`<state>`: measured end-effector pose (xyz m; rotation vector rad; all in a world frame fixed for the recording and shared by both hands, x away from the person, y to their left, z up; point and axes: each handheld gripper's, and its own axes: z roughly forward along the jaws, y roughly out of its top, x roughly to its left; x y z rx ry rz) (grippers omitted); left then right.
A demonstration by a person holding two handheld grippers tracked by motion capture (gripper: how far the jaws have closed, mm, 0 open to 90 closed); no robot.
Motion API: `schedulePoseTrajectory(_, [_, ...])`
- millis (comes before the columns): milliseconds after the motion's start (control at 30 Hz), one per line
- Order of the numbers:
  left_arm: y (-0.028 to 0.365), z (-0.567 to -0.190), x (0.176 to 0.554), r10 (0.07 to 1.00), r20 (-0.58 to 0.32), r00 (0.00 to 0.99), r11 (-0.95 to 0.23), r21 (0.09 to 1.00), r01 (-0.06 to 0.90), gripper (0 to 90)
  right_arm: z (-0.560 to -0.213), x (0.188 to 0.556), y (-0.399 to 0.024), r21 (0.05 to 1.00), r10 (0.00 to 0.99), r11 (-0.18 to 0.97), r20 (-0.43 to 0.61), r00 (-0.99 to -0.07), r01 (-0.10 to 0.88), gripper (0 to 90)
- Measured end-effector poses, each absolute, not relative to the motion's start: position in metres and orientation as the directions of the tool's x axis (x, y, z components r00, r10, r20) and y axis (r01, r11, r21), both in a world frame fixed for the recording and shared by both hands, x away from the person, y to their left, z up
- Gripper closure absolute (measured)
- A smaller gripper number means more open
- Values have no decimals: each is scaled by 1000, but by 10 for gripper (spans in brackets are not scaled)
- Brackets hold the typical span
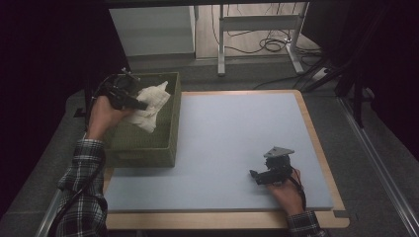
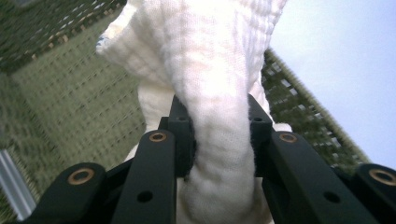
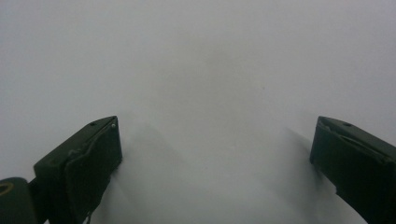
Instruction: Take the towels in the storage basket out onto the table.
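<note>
nearest the person, the right gripper (image 1: 257, 176) is held low over the pale blue-grey foam mat (image 1: 232, 138) near its front right part, a plaid cuff showing at the wrist. in the right gripper view its two black jaws are seen spread wide apart, with nothing but bare mat (image 3: 201, 70) between them. the mat is laid on a light wooden tabletop (image 1: 323, 163) whose edge is exposed along the right and front. farther back on the left, the left gripper (image 1: 141, 105) is held over the green woven rectangular basket (image 1: 143, 148), which stands at the mat's left edge. a white textured cloth (image 1: 150, 106) is clamped between its jaws and is hung partly inside the basket. in the left gripper view the cloth (image 2: 210, 93) is seen pinched into a thick fold between the jaws, with the basket's woven wall (image 2: 70, 93) behind it.
</note>
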<state>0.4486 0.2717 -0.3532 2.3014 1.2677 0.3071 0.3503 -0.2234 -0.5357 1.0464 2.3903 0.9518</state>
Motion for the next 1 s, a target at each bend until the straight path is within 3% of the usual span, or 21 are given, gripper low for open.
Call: schedulePoseTrajectory(1000, [164,-339,468,725,-78,684,-531,569,628,715,-536,350,-224,704,748,500,-57,-661,505,23])
